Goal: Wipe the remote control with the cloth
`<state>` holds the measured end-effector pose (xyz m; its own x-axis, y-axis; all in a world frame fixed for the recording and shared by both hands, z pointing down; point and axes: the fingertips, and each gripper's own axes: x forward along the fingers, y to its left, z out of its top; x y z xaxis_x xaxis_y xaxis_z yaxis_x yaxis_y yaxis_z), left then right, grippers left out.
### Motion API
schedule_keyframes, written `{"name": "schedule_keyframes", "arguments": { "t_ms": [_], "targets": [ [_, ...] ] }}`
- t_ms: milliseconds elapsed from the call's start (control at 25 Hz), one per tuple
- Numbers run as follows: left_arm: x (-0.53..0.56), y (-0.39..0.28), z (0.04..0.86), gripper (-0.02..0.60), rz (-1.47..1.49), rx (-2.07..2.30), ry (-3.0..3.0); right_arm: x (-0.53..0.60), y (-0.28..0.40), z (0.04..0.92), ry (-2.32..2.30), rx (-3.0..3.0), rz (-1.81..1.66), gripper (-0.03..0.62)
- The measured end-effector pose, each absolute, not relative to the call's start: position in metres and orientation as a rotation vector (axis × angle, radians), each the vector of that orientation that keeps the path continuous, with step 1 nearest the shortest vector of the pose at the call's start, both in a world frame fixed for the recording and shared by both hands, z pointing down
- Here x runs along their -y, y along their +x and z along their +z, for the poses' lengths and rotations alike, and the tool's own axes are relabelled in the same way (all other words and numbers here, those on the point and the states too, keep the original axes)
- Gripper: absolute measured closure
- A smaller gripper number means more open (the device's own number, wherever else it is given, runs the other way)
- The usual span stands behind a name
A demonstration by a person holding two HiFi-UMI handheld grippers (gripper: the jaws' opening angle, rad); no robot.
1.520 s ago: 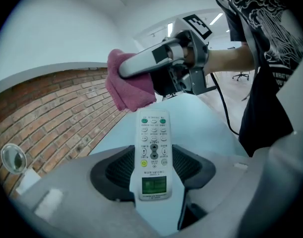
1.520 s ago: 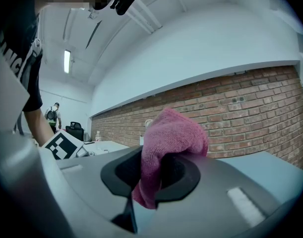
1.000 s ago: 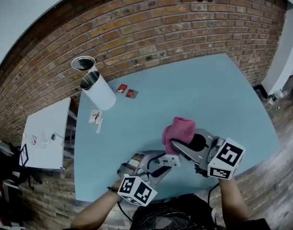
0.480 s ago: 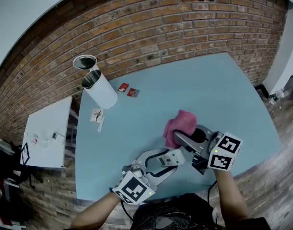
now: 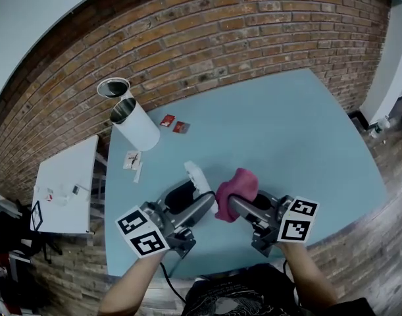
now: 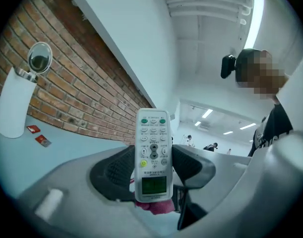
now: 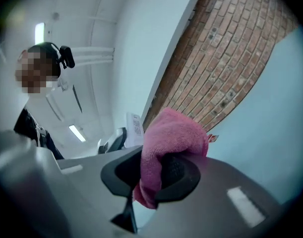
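My left gripper [image 5: 202, 195] is shut on a white remote control [image 5: 199, 180], holding it up above the blue table [image 5: 286, 124]. In the left gripper view the remote control [image 6: 152, 155] stands upright between the jaws with its buttons and green screen facing the camera. My right gripper [image 5: 232, 203] is shut on a pink cloth [image 5: 237, 185], just right of the remote. In the right gripper view the pink cloth [image 7: 168, 143] bulges out past the jaws, and the remote's back [image 7: 135, 128] shows beside it.
A white cylinder [image 5: 136, 125] lies at the table's far left with a metal cup [image 5: 114, 87] behind it. Two small red packets [image 5: 174, 124] and a white card [image 5: 131, 159] lie nearby. A brick wall [image 5: 207, 31] runs behind the table; a white side table [image 5: 62, 183] stands left.
My left gripper has risen and rolled, bringing the remote from lying low near the front edge to standing upright beside the cloth. The right gripper with the cloth has rolled and sunk a little.
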<state>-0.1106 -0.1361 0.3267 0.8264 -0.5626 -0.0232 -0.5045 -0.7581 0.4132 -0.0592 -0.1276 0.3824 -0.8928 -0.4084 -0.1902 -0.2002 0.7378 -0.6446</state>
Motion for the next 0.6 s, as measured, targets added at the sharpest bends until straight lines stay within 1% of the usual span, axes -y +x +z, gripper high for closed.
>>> {"name": "schedule_keyframes", "arguments": {
  "t_ms": [240, 600],
  "targets": [
    [0.142, -0.117, 0.325, 0.345, -0.277, 0.816, 2.556, 0.119, -0.067, 0.378, -0.368, -2.48, -1.038, 0.531],
    [0.131, -0.1, 0.31, 0.345, -0.399, 0.653, 2.503, 0.129, -0.066, 0.388, -0.349, -2.373, -1.142, 0.531]
  ]
}}
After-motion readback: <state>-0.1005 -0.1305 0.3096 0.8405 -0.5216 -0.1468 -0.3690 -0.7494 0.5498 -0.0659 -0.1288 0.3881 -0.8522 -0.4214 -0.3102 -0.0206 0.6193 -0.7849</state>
